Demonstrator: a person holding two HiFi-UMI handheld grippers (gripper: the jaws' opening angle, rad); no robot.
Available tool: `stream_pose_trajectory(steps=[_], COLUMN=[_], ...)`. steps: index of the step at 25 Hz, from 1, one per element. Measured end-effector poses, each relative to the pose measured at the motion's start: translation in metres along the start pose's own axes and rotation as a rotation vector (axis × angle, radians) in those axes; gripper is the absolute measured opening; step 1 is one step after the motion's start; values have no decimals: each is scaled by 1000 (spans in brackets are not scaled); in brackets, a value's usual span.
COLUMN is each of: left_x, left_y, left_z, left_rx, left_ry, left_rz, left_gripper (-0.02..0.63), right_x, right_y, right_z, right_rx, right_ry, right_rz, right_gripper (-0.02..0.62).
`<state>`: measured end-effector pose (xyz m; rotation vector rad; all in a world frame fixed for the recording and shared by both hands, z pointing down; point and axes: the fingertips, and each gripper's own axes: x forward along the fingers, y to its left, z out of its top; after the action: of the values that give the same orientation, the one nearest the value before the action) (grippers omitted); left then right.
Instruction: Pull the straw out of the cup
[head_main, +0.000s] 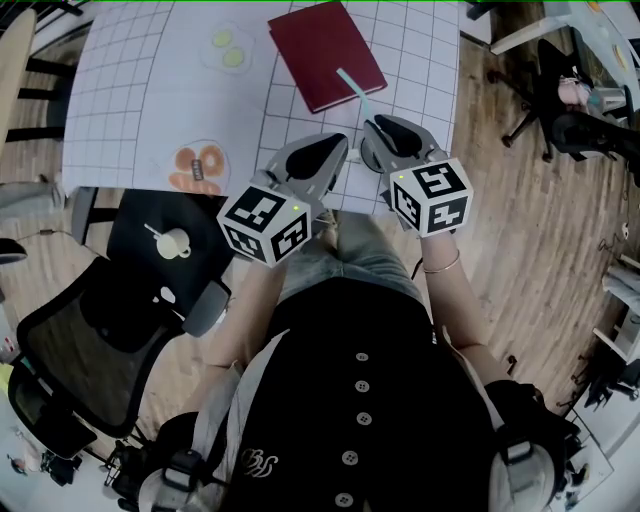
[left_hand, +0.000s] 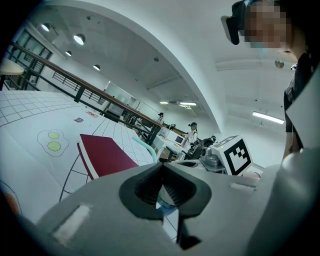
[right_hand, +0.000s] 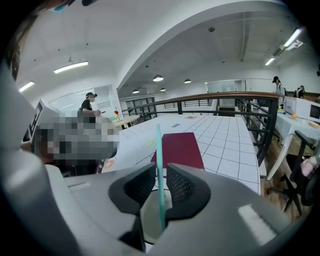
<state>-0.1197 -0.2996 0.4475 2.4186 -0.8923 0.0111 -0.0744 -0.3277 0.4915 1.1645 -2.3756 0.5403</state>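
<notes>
Right gripper (right_hand: 159, 172): set astride the straw (right_hand: 159, 150), jaws partly apart, pads not pressing on it, clearance visible at the left pad in the right gripper view. Straw: teal, upright between those pads, lower end inside the cup (right_hand: 150, 220), upper part rising above the jaws against the red book (head_main: 325, 50). Cup: at the near edge of the table (head_main: 140, 90), seen as a pale round rim under the right jaws. Hidden beneath both grippers in the head view, with only the straw's top showing there. Left gripper (left_hand: 161, 167): just beside the right one, jaws drawn together at the tips on what looks like a pale translucent part of the cup, shown only by the left gripper view. Same view: straw top above the jaws, right gripper's marker cube (left_hand: 235, 155) behind.
</notes>
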Motion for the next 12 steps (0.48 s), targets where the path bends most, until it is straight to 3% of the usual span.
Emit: stream_pose_trajectory(steps=[4,6,12], left_x=[1,1,0], left_y=[0,1,2], left_z=[2,3,4], left_rx=[6,7,7], left_ry=[-1,-2,-3], left_rz=[-3,-3,-1], left_gripper=[-2,-2,-2], right_x=[4,5,5], right_y=[4,4,2], right_z=[-5,-6,-6], right_rx=[-48,-71,-61], right_ry=[51,69,69], right_rz=[5,-8,-10], right_gripper=[64,34,32])
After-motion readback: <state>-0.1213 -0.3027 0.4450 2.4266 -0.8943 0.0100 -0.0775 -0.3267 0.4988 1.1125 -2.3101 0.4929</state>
